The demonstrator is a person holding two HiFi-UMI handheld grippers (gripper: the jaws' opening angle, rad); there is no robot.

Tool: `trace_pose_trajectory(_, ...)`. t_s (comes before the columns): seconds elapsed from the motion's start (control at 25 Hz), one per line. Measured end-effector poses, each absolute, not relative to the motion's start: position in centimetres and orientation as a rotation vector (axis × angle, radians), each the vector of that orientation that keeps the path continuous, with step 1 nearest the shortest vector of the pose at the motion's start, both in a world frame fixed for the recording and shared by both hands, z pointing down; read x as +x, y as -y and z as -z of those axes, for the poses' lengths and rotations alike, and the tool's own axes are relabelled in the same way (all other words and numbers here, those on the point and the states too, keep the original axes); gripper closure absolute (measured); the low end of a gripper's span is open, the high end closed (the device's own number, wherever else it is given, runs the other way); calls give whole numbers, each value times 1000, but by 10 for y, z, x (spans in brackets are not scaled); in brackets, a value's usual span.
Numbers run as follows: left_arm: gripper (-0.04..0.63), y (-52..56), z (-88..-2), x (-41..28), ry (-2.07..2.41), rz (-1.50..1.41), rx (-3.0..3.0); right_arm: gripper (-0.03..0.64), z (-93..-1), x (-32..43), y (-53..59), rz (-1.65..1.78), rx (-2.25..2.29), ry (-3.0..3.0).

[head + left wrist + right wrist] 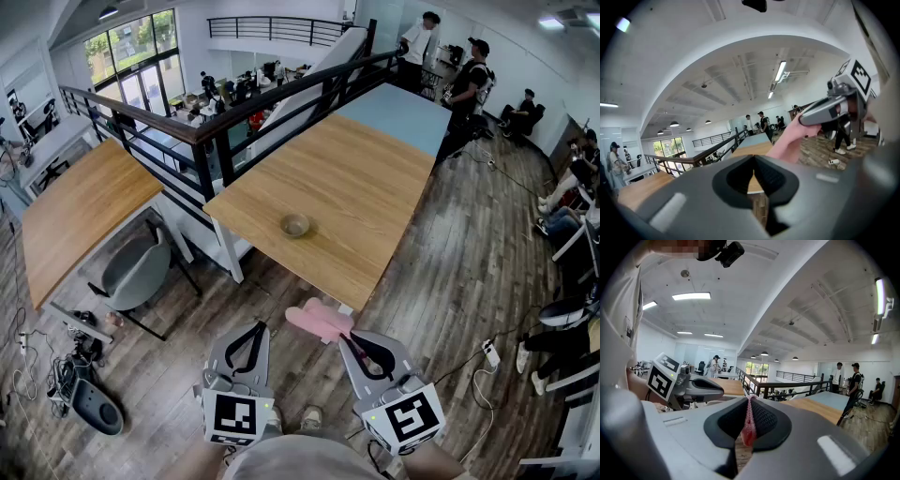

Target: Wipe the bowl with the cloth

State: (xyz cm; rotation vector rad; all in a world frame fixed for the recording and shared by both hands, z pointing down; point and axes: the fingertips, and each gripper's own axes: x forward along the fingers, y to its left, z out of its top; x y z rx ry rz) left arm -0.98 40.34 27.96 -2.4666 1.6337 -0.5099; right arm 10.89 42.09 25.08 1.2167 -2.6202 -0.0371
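**Cloth pinched, bowl on the table**

The right gripper [343, 337] was clamped on the pink cloth [319, 319], which stuck out past its tips. The left gripper [257, 330] was pressed together on nothing. The bowl [295, 225] sat on the wooden table [375, 178], well apart from both.

Two matching grey plastic tools: the left gripper [257, 328] and the right gripper [348, 339] each have smooth, rounded jaws lined with black ribbed pads [766, 420]. Each carries a white cube [237, 416] printed with black square markers. The person wears a pale top [300, 461].
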Motion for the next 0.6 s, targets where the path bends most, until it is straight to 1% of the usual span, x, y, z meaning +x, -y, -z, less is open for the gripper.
trace_pose_trajectory(0.6, 592, -413, -292, 10, -1632, 495, -2577, 603, -258, 121, -427, -2, 1216, 2648)
